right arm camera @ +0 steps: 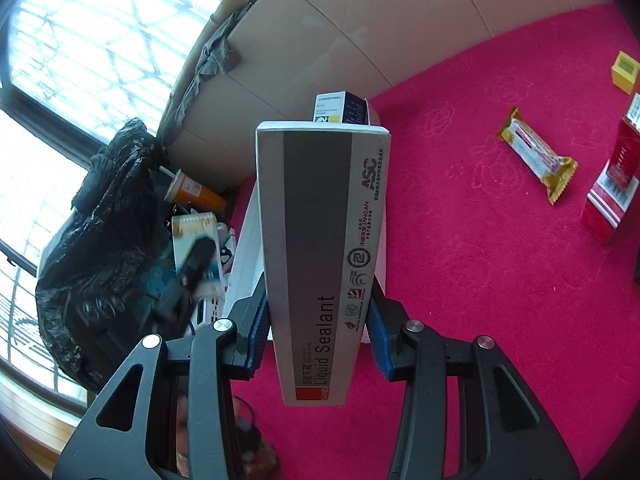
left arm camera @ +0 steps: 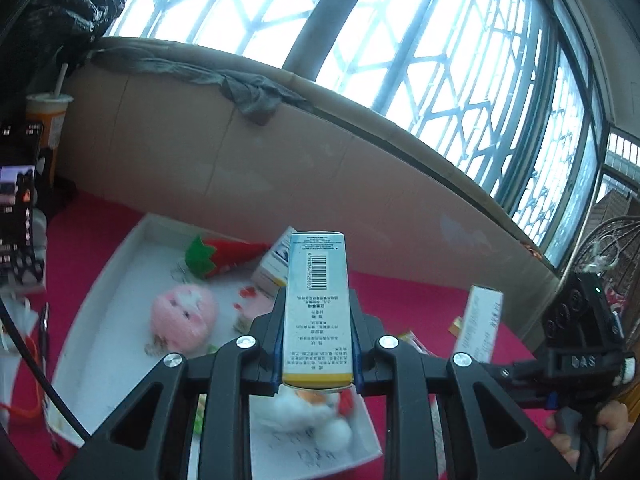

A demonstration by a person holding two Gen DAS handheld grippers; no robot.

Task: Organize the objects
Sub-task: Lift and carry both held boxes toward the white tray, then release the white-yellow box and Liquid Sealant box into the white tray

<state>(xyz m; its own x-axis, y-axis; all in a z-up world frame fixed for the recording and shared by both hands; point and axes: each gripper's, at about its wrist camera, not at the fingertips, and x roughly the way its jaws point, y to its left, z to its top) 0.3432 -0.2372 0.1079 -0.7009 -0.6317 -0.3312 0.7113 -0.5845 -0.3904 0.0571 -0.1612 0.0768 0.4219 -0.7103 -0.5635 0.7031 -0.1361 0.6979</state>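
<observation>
My left gripper (left arm camera: 318, 344) is shut on a narrow light-blue carton with a barcode (left arm camera: 318, 304), held upright above a white tray (left arm camera: 116, 264). The tray holds a pink plush (left arm camera: 184, 318), a red felt strawberry (left arm camera: 224, 256), a small white-and-blue box (left arm camera: 276, 264) and a white plush (left arm camera: 304, 416). My right gripper (right arm camera: 318, 328) is shut on a long grey and white Liquid Sealant box (right arm camera: 320, 248); that box (left arm camera: 478, 326) and its gripper show at the right of the left wrist view. A dark blue box (right arm camera: 344, 109) peeks out behind the sealant box's far end.
Red cloth (right arm camera: 480, 280) covers the surface. A yellow snack packet (right arm camera: 536, 154), a red carton (right arm camera: 612, 192) and a yellow box (right arm camera: 626, 70) lie at the right. A cardboard wall (left arm camera: 260, 152), a black bag (right arm camera: 104, 240), an orange cup (right arm camera: 196, 192) and clutter stand at the left.
</observation>
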